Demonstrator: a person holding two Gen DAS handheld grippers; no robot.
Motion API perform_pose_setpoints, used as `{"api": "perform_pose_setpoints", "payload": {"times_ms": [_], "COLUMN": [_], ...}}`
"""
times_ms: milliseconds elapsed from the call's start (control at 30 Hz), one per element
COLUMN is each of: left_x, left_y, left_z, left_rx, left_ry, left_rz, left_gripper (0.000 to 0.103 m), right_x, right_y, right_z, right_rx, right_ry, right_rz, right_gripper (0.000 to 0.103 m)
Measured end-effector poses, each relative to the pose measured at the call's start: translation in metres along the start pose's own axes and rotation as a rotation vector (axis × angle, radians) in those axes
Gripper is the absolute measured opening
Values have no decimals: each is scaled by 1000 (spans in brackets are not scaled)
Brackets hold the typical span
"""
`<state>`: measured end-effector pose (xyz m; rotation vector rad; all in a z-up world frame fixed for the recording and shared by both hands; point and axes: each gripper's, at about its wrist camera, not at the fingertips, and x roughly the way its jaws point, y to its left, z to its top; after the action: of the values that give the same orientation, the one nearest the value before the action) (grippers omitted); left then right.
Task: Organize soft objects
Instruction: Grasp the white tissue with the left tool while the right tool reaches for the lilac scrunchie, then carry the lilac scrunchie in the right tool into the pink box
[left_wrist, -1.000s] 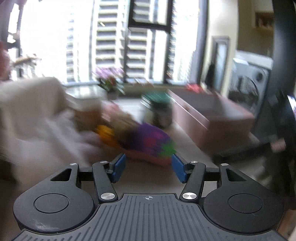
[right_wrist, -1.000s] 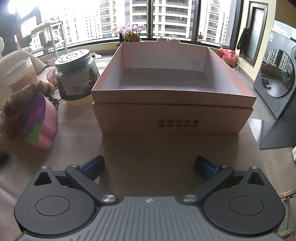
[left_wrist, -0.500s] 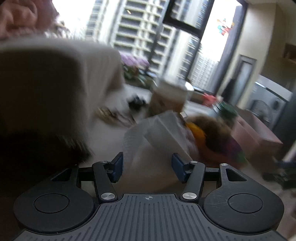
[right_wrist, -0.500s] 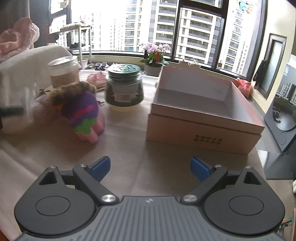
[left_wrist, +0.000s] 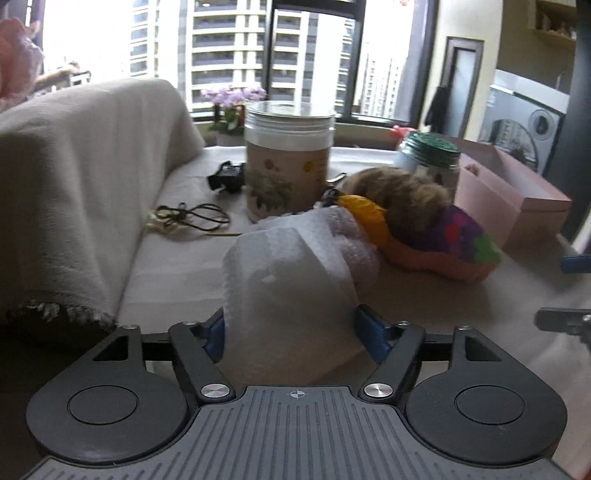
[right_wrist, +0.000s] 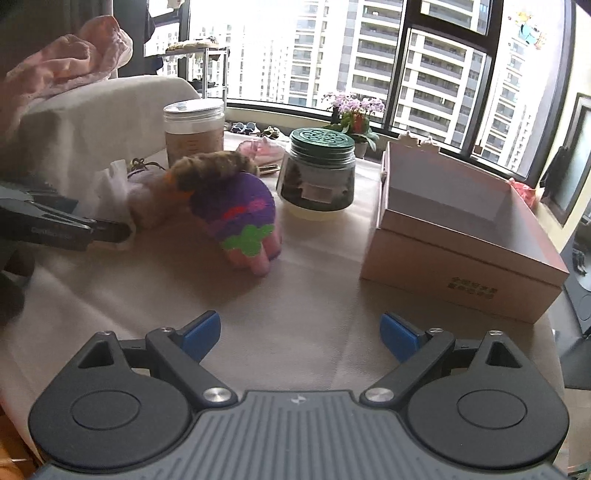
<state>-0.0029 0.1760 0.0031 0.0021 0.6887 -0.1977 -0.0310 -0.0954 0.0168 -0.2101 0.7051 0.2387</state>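
From the left wrist camera, the left gripper (left_wrist: 293, 332) reaches over a cloth-covered worktop (left_wrist: 177, 266), its blue-padded fingers (left_wrist: 371, 332) spreading wider, with a crumpled white tissue-like cloth (left_wrist: 291, 273) standing between them; whether the pads touch it cannot be told. Just behind the cloth lies a plush toy (left_wrist: 432, 229) with a brown furry top, orange patch, purple body and pink base, resting on its side. Behind it stand a clear plastic jar (left_wrist: 290, 158) with a pale label and a green-lidded glass jar (left_wrist: 432, 162). An open pink cardboard box (left_wrist: 509, 199) sits to the right. A draped cream blanket (left_wrist: 81, 184) fills the left, with a dark cord (left_wrist: 192, 218) beside it. From the right wrist camera, the right gripper (right_wrist: 299, 336) hovers above bare cloth, its fingers (right_wrist: 201, 334) wide apart with nothing between them. Ahead lies the plush toy (right_wrist: 236, 214), with the white cloth (right_wrist: 110, 188) at its left, where the left gripper (right_wrist: 66, 225) comes in from the edge. The green-lidded jar (right_wrist: 319, 173) stands between the toy and the pink box (right_wrist: 461, 243), which is open and looks empty. A pink garment (right_wrist: 66, 62) rests on the blanket.
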Motion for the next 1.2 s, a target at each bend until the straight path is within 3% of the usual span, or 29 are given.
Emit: {"api": "perform_pose_setpoints", "payload": {"times_ms": [133,167,233,267,433,533,567,633,800,933,967,1000,1067,1200], "left_x": [0,-3,-9,-13,-39,-57,-62,-68,-73,-75,-76,-77,-79,-83], "left_y": [-7,-7,-2,3,27,36,39,44,49,50,51,52,51,37], "left_z": [-3,-5,-7,-9,-26,-36,-39,-43,-49,-50,-50,-51,-52,-49], "left_rx": [54,57,39,12,-124,-151,-159,-173,-201,-206,-210,-216,-226,-217], "left_ry": [1,-1,-18,-27,-65,-83,-80,-74,-68,-68,-69,-69,-70,-56], "left_rz": [34,37,56,50,0,4,4,1,-17,-33,-37,-41,-55,-112], "left_gripper": [76,71,44,16,15,15,15,15,15,15,15,15,15,15], "right_x": [-3,-5,-10,-12,-14,-8,-6,1,33,75,81,82,66,11], "right_y": [10,13,20,24,53,75,84,102,148,168,170,169,160,132], "right_z": [5,7,10,12,28,45,51,59,76,76,74,73,78,75], "right_rx": [-37,-51,-89,-111,-241,-318,-348,-417,-550,-632,-647,-641,-573,-479], "right_ry": [-15,-27,-57,-72,-145,-145,-151,-169,-147,-116,-118,-120,-110,-77], "right_rz": [-17,-24,-42,-49,-37,12,24,46,121,34,-1,-15,32,163], "right_gripper": [94,94,94,94,88,71,60,53,53,53,46,31,22,15]}}
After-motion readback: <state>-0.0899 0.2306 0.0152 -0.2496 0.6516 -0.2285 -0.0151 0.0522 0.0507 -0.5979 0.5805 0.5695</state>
